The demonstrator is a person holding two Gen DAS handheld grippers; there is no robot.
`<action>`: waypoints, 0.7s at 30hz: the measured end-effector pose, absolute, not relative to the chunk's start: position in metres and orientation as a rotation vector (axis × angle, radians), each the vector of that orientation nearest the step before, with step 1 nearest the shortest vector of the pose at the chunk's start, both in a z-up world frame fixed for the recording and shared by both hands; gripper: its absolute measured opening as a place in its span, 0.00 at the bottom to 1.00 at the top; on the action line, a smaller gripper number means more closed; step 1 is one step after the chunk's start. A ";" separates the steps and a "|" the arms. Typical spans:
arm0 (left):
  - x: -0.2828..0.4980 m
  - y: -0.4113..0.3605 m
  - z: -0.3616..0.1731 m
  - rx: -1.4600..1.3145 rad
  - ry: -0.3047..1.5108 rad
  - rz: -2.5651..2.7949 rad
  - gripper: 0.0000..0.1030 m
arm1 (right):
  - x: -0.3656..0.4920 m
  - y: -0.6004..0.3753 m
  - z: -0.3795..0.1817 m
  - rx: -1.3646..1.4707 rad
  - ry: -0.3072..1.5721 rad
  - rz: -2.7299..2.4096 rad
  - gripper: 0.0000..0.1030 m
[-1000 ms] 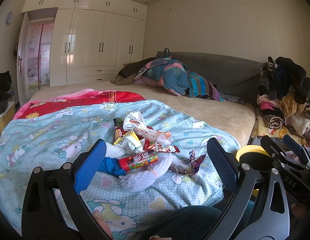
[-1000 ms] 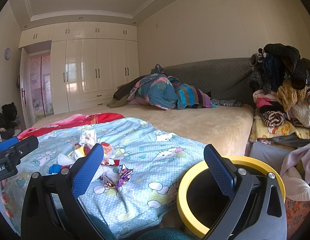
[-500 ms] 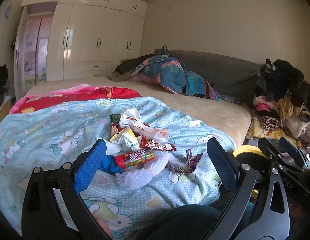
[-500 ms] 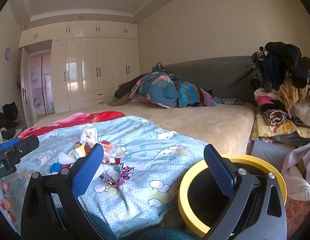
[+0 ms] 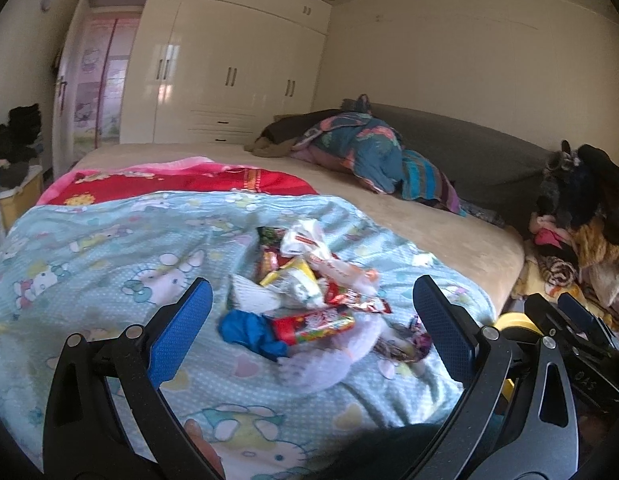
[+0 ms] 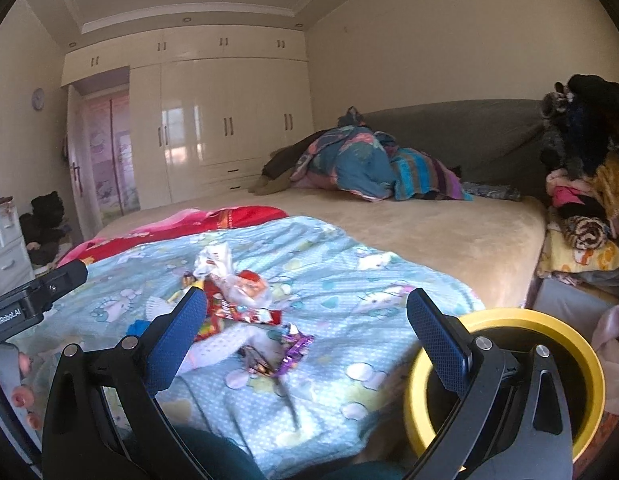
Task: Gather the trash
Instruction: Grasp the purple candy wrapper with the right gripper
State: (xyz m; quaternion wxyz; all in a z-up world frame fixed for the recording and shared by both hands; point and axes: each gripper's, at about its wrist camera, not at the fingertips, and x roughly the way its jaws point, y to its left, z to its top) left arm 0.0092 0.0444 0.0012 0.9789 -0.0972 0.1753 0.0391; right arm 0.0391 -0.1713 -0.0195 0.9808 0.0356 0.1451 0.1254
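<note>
Left wrist view: trash pile (image 5: 309,304) sits nearer than before.

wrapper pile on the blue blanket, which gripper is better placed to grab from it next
Left. The left gripper is open with the wrapper pile centred between its jaws. The right gripper, also open, sits further right, by the yellow-rimmed bin.
</note>
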 end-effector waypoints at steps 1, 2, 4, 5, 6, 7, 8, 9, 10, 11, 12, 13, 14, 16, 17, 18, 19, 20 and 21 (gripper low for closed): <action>0.010 0.050 0.001 -0.201 0.351 0.091 0.90 | 0.042 -0.168 -0.018 0.067 0.294 0.262 0.94; 0.011 0.055 0.001 -0.205 0.350 0.105 0.90 | 0.045 -0.163 -0.017 0.064 0.297 0.274 0.94; 0.013 0.064 0.001 -0.214 0.350 0.126 0.90 | 0.051 -0.156 -0.015 0.059 0.305 0.298 0.94; 0.013 0.070 0.001 -0.219 0.349 0.134 0.90 | 0.054 -0.150 -0.014 0.052 0.311 0.312 0.94; 0.013 0.074 0.001 -0.223 0.348 0.144 0.90 | 0.058 -0.148 -0.014 0.045 0.320 0.321 0.94; 0.014 0.079 0.000 -0.223 0.350 0.159 0.90 | 0.062 -0.143 -0.014 0.037 0.330 0.331 0.94; 0.016 0.083 -0.001 -0.221 0.356 0.172 0.90 | 0.066 -0.139 -0.015 0.037 0.340 0.337 0.94; 0.018 0.087 -0.003 -0.219 0.365 0.184 0.90 | 0.069 -0.137 -0.015 0.037 0.347 0.342 0.94; 0.020 0.091 -0.005 -0.217 0.374 0.189 0.90 | 0.074 -0.135 -0.017 0.035 0.357 0.345 0.94; 0.022 0.094 -0.008 -0.214 0.387 0.191 0.90 | 0.078 -0.133 -0.018 0.032 0.366 0.343 0.94; 0.025 0.097 -0.011 -0.210 0.402 0.190 0.90 | 0.083 -0.131 -0.020 0.027 0.375 0.337 0.94; 0.029 0.099 -0.016 -0.203 0.423 0.185 0.90 | 0.089 -0.130 -0.022 0.028 0.385 0.332 0.94; 0.032 0.101 -0.021 -0.198 0.439 0.179 0.90 | 0.096 -0.130 -0.025 0.038 0.405 0.325 0.94; 0.037 0.103 -0.031 -0.197 0.474 0.151 0.90 | 0.108 -0.132 -0.032 0.050 0.438 0.309 0.94; 0.039 0.103 -0.035 -0.199 0.486 0.130 0.90 | 0.113 -0.134 -0.036 0.057 0.455 0.296 0.94; 0.042 0.102 -0.040 -0.199 0.502 0.104 0.90 | 0.120 -0.137 -0.041 0.065 0.477 0.276 0.94; 0.045 0.100 -0.044 -0.195 0.516 0.082 0.90 | 0.126 -0.140 -0.046 0.072 0.495 0.264 0.94; 0.047 0.096 -0.048 -0.190 0.527 0.070 0.90 | 0.130 -0.142 -0.051 0.079 0.512 0.251 0.94; 0.050 0.091 -0.053 -0.180 0.547 0.047 0.90 | 0.135 -0.146 -0.056 0.091 0.531 0.237 0.94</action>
